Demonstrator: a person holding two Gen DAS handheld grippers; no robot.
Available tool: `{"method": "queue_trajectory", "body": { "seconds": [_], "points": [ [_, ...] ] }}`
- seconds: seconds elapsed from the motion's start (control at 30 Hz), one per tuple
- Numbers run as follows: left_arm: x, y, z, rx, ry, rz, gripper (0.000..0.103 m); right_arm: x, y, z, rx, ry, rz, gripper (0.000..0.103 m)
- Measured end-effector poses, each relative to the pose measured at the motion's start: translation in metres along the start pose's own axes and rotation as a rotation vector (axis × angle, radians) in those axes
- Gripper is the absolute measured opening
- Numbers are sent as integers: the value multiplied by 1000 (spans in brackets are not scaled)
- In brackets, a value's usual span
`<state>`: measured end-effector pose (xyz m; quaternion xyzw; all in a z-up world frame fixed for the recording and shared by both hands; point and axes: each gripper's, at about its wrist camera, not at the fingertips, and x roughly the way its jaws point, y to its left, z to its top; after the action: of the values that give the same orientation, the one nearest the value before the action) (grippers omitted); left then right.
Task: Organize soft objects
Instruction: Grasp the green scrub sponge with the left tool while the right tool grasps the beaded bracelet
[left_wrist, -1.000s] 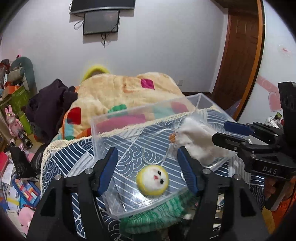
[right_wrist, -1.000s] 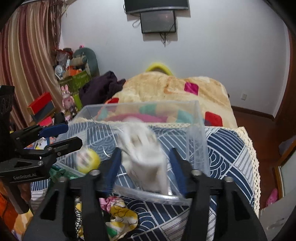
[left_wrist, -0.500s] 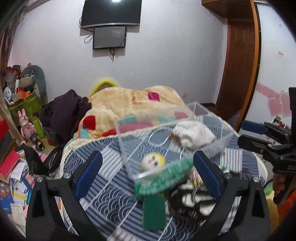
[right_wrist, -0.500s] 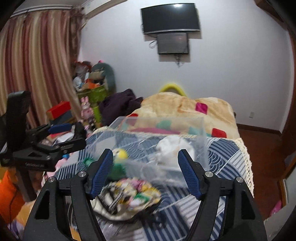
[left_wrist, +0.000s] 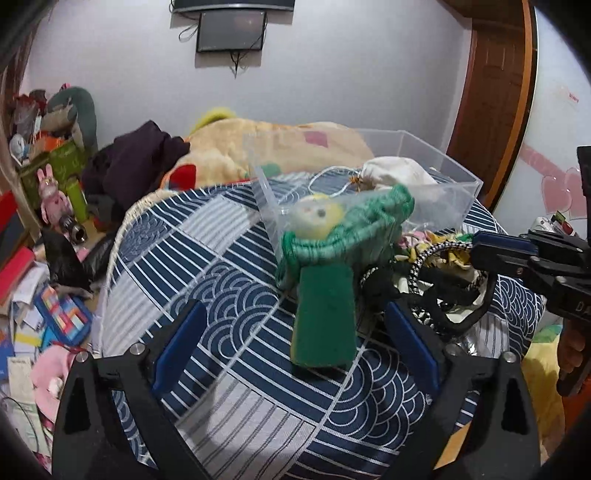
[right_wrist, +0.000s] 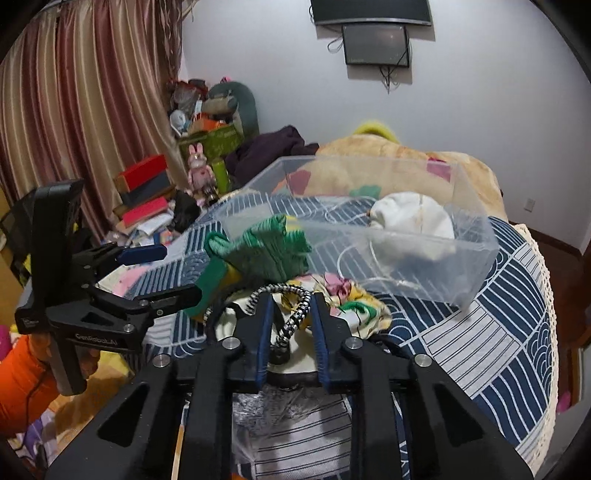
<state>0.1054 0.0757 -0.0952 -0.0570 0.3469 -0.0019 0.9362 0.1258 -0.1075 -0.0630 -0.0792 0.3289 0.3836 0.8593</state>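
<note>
The right gripper (right_wrist: 291, 328) pinched a black-and-white braided cord (right_wrist: 295, 314); the left gripper (left_wrist: 295, 343) gaped empty near one green sponge (left_wrist: 325, 317) and one clear plastic bin (left_wrist: 458, 173).

clear glossy plastic bin (left_wrist: 424, 147), knitted green cloth (left_wrist: 351, 229)

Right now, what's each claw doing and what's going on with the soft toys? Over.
Left gripper open, green sponge between its fingers. Right gripper narrowed around black-and-white cord; grip unclear. White plush and yellow toy in clear bin. Green knit against bin front.
</note>
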Motion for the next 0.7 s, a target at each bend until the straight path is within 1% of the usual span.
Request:
{"method": "queue_trajectory", "body": {
  "seconds": [0.07,0.1,0.2,0.3,0.37,0.47,0.53,0.63,0.7],
  "points": [
    [5,0,-3,-7,20,-32,80,2,3,-3,1,9,-12,14],
    [9,0,-4,-12,32,-43,79,3,3,-4,3,9,-15,12],
    [17,-2,-7,-23,42,-50,76,8,3,-6,-3,30,-29,12],
    [21,-3,-9,-32,52,-66,68,13,-1,-11,9,57,-44,12],
    [24,-2,-11,-34,65,-72,57,11,-3,-13,24,52,-40,12],
    [29,-3,-14,-31,89,-100,45,9,-3,-14,16,52,-45,12],
    [30,-7,-16,-18,92,-116,38,13,0,-16,-10,67,-66,12],
    [25,-13,-19,5,77,-109,37,16,-1,-17,-16,80,-76,12],
    [20,-14,-21,7,71,-113,36,14,-2,-18,-16,73,-80,9]
  ]
}}
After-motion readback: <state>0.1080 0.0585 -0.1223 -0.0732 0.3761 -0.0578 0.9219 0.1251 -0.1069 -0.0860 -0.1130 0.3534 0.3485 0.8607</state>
